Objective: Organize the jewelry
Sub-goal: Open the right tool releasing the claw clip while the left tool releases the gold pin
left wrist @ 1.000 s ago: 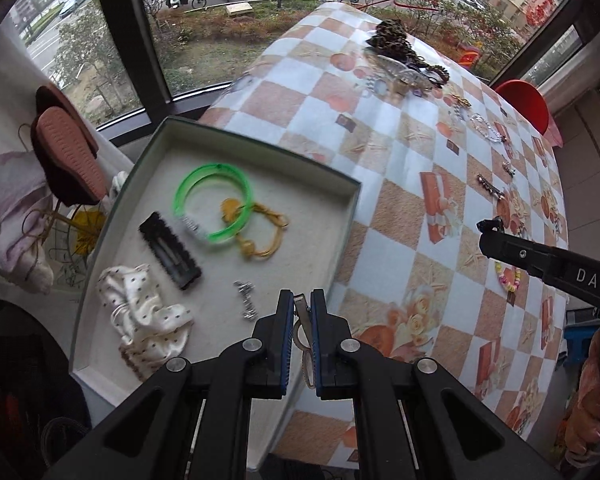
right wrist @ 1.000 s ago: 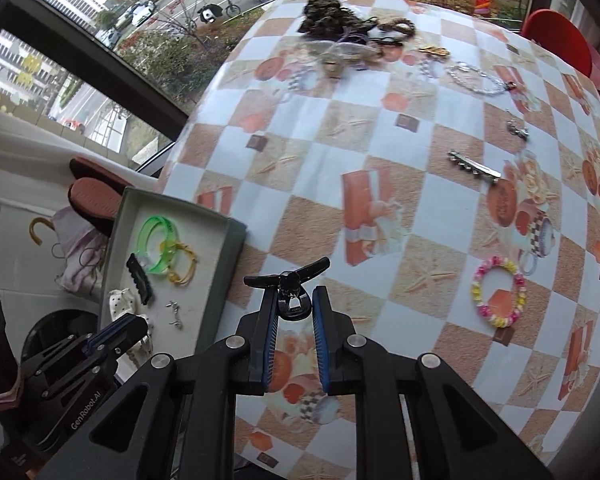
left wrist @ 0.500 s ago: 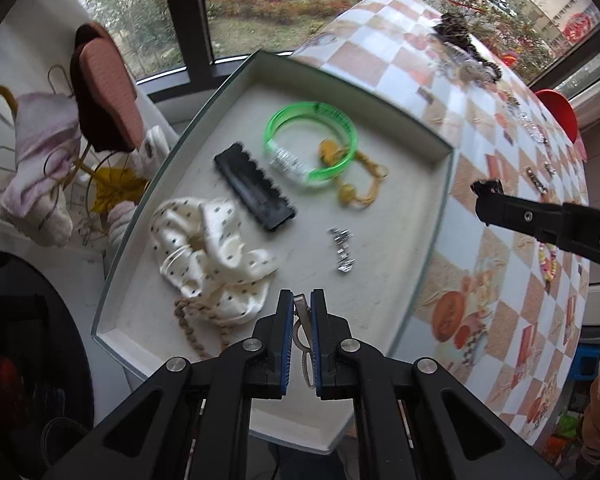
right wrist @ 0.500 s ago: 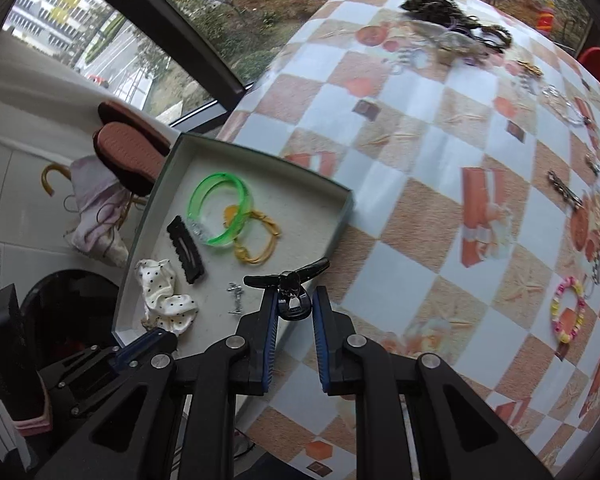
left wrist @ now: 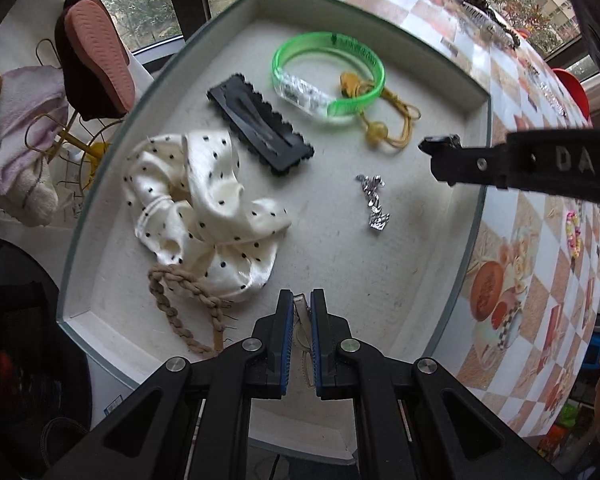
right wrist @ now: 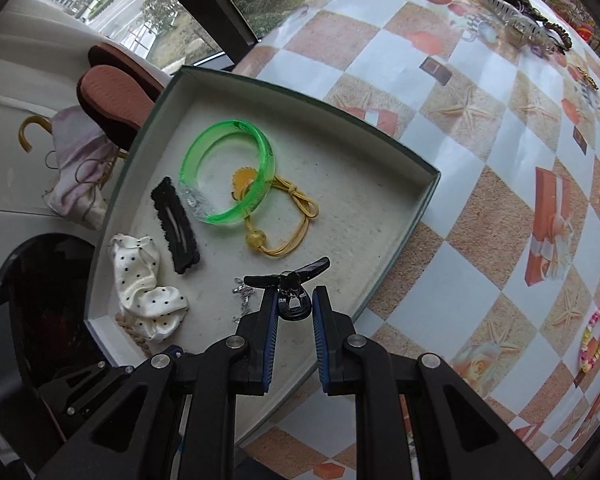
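Left wrist view: left gripper (left wrist: 301, 312) is closed on a thin silver metal clip (left wrist: 300, 305) above the shallow white box's (left wrist: 485, 152) near edge. Right gripper (right wrist: 295, 312) pinches a black plastic claw clip (right wrist: 291, 298) over that box's right side.

Bangle (left wrist: 327, 72) and scrunchie (left wrist: 204, 216) in tray (left wrist: 100, 216)

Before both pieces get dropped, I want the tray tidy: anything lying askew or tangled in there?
Mostly tidy. The green bangle lies on top of the yellow cord, and the braided cord is half buried under the polka-dot scrunchie.
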A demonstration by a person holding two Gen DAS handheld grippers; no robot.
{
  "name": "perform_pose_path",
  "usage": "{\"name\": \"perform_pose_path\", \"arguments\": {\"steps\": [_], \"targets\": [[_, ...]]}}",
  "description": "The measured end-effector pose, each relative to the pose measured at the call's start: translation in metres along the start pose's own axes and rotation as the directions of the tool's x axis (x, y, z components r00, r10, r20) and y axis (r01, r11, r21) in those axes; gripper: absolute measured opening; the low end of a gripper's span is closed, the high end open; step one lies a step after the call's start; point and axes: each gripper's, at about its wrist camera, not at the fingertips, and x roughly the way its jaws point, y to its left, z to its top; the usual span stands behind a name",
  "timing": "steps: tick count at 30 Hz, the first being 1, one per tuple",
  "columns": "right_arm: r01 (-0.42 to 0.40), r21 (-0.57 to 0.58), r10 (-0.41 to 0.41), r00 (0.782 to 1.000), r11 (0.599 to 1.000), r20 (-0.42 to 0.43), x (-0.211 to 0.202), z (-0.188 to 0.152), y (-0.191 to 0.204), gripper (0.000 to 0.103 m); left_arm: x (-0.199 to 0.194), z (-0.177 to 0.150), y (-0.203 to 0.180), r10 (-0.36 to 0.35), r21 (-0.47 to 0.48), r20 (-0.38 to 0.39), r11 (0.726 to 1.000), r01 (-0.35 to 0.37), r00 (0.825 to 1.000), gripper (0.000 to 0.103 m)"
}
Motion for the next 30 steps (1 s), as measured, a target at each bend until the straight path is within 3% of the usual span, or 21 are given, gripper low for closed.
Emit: {"name": "perform_pose_path", "arguments": {"steps": [15,17,24,30], "targets": [[0.026,-0.021,-0.027,0.998,0.999,-0.058,0.023,0.009,0.004,0.021,0.009,-0.001,-0.008,0.041,0.009,-0.011,0.999,-0.041,0.999,0.012],[0.006,-0.022,-0.007,0.998,1.000,-0.064,0.023,0.009,0.004,0.025,0.008,-0.001,-0.009,0.048,0.012,-0.013,0.999,-0.048,0.999,0.012],[-0.041,-0.026,0.040,0.999,0.999,-0.033,0.012,0.013,0.012,0.055,0.005,-0.001,-0.012,0.076,0.009,-0.014,0.997,-0.076,0.997,0.012],[-0.075,0.010,0.075,0.997,0.997,0.013,-0.007,0.007,0.009,0.061,-0.002,-0.002,-0.016,0.101,0.015,-0.007,0.995,-0.101,0.995,0.012]]}}
